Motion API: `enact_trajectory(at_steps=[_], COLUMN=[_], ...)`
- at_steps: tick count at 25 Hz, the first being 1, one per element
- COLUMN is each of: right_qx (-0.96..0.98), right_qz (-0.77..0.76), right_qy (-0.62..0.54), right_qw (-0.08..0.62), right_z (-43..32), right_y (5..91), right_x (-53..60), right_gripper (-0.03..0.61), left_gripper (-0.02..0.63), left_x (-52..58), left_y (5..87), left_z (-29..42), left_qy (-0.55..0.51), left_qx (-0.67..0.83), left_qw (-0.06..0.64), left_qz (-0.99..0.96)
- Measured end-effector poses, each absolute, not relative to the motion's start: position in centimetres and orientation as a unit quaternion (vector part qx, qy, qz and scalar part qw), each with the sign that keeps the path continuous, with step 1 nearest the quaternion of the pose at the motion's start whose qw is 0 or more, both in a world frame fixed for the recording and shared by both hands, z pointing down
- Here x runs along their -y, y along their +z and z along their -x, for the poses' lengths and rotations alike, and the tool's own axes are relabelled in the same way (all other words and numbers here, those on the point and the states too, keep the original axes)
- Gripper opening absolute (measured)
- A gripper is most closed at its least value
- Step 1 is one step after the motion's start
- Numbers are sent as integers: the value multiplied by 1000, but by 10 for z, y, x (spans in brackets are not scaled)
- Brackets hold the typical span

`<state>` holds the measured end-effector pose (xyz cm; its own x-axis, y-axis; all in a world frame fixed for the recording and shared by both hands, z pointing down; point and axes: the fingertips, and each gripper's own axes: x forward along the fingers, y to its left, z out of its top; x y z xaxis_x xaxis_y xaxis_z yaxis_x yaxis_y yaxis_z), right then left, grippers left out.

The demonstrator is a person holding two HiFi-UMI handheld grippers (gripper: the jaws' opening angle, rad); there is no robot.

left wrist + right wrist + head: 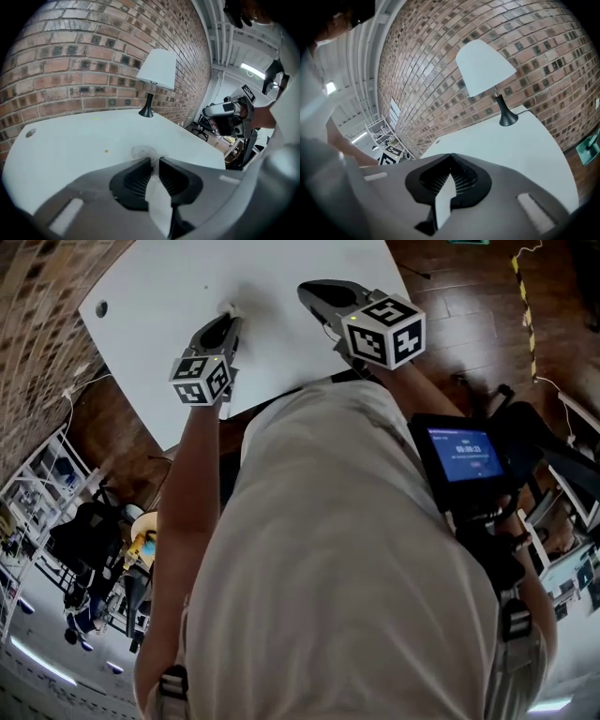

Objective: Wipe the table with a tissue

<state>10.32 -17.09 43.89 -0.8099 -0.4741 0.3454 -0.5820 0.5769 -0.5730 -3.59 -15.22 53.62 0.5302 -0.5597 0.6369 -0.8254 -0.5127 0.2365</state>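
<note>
Tissue (pixel 142 152): a crumpled white wad, pinched at the tips of your left gripper (pixel 155 160). The jaws are closed on it, and the wad bulges past them toward 12 o'clock, over the white table (pixel 70 140). Whether it touches the tabletop is not clear. Your right gripper (pixel 450 155) has its jaws pressed together. In the head view it is over the table, at 3 o'clock from the left one. Table lamp (pixel 156 75) stands at 12 o'clock from your left gripper, close to the brick wall (pixel 70 61).
</note>
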Motion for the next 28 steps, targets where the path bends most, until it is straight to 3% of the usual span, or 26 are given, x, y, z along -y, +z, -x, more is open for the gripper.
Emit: enact_trajectory(at_steps=[19, 28], right_qx=[892, 884], right_qz=[-257, -272], right_qy=[341, 350], right_qw=[147, 151], right_z=[11, 46], right_y=[457, 467], right_x=[148, 123], right_gripper=[6, 6], left_gripper=[64, 64], left_x=[117, 106], left_y=[549, 569], left_z=[149, 212], left_qy=[207, 252], left_qx=[457, 486], left_qw=[309, 289], left_qz=[-808, -785])
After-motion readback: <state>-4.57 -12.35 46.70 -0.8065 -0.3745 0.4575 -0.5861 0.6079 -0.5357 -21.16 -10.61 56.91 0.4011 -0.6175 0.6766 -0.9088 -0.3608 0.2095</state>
